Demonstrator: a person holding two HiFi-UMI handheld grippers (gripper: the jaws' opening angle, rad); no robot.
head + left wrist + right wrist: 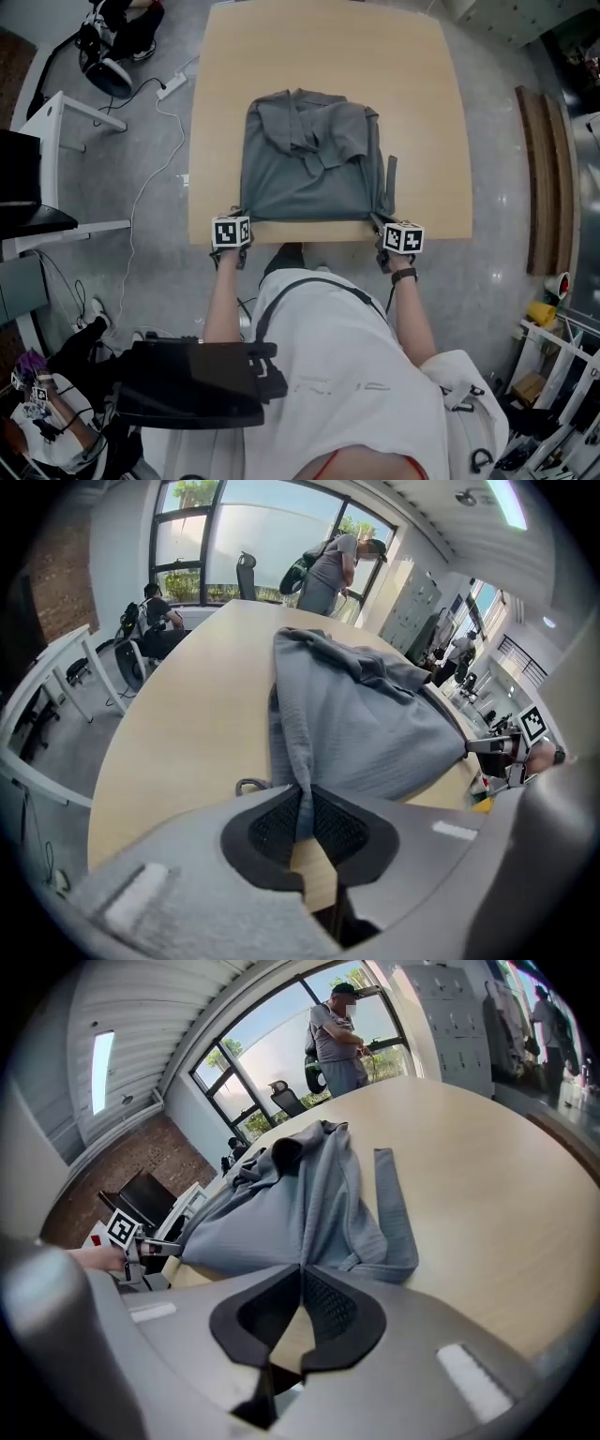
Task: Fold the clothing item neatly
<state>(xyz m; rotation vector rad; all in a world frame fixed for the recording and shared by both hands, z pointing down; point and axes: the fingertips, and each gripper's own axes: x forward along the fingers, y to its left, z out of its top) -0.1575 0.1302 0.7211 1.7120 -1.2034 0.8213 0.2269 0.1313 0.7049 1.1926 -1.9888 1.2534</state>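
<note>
A grey garment lies partly folded on the wooden table, its near hem along the table's front edge. A loose grey strap trails off its right side. My left gripper sits at the hem's near left corner, and in the left gripper view its jaws are shut on a ridge of the grey cloth. At the near right corner my right gripper is shut, pinching the grey fabric at its tips. The other gripper shows at the left of the right gripper view.
A white desk and a power strip with its cable are on the floor left of the table. A person stands by the windows beyond the far edge. Bare tabletop surrounds the garment on its left, right and far sides.
</note>
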